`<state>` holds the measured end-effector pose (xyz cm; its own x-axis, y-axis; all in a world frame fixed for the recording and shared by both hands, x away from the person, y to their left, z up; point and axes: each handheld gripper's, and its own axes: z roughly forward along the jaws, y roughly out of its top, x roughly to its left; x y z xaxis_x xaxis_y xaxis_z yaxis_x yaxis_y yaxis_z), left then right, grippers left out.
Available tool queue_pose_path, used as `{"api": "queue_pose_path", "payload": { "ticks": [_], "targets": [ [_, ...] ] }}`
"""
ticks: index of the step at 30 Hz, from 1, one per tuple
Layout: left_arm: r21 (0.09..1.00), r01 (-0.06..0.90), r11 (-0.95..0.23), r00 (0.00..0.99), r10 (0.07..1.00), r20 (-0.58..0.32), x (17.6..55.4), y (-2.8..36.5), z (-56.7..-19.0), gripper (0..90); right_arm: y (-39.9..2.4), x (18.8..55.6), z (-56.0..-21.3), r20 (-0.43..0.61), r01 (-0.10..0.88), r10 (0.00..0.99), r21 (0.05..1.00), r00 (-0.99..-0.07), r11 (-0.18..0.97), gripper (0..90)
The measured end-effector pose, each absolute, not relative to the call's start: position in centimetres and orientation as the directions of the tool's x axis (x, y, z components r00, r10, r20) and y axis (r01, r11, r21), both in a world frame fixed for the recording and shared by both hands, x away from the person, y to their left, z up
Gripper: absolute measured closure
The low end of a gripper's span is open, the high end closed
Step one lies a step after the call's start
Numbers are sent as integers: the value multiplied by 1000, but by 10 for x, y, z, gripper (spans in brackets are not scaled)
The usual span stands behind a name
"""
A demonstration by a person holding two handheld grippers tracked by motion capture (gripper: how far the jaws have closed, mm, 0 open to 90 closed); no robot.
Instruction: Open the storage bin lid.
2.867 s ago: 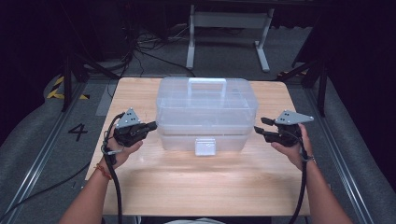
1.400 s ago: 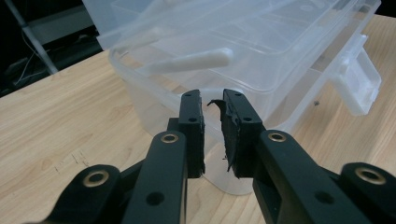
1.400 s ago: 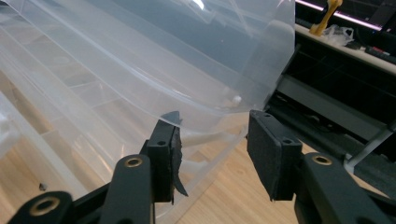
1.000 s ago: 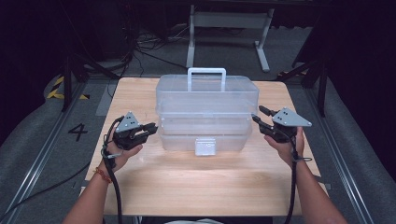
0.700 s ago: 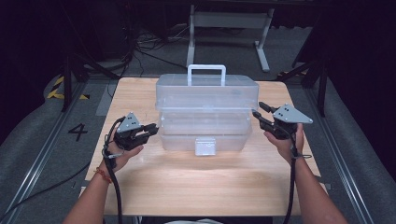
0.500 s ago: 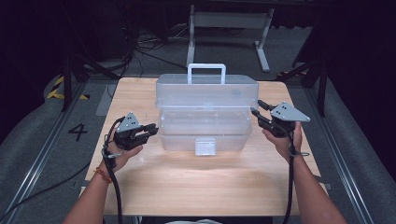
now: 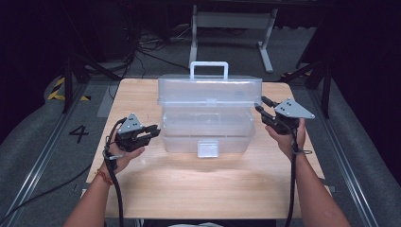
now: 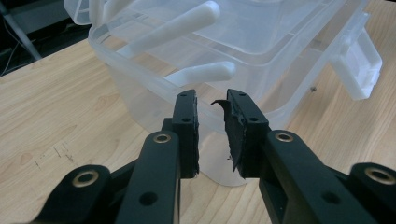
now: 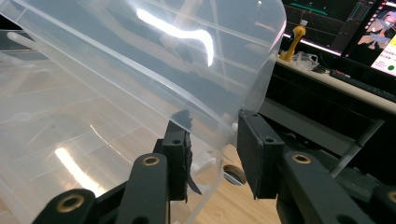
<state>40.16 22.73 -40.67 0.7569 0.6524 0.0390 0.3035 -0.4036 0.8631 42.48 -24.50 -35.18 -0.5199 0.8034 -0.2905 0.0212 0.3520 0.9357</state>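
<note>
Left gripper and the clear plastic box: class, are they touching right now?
Apart. In the high view, bare wooden table shows between the left gripper and the clear plastic box. The left gripper view shows its jaws open on nothing.

Box [image 7: 206, 127]: clear plastic storage box, upright, near the middle of the wooden surface [image 7: 203, 189].
Lid [image 7: 210, 90]: clear, raised off the box rim and tilted back, apparently hinged at the rear.
Handle [image 7: 208, 69]: white, on the lid, standing upward.
Latch [image 7: 207, 147]: white clip at the front wall, hanging undone.
Contents: inside appears bare, though hard to tell through the plastic.
</note>
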Motion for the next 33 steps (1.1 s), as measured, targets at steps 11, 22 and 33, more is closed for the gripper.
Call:
{"api": "queue_pose_path", "payload": {
  "ticks": [11, 22, 33],
  "targets": [
    [863, 304, -404, 758, 651, 38, 402, 228, -407, 744, -243, 433, -342, -277, 26, 817, 942, -505, 336, 669],
    [860, 307, -408, 757, 652, 39, 403, 228, -407, 743, -242, 447, -328, -269, 36, 823, 943, -500, 331, 677],
    [860, 308, -407, 758, 651, 37, 403, 229, -407, 741, -240, 459, -322, -267, 53, 830, 941, -490, 334, 672]
  ]
}}
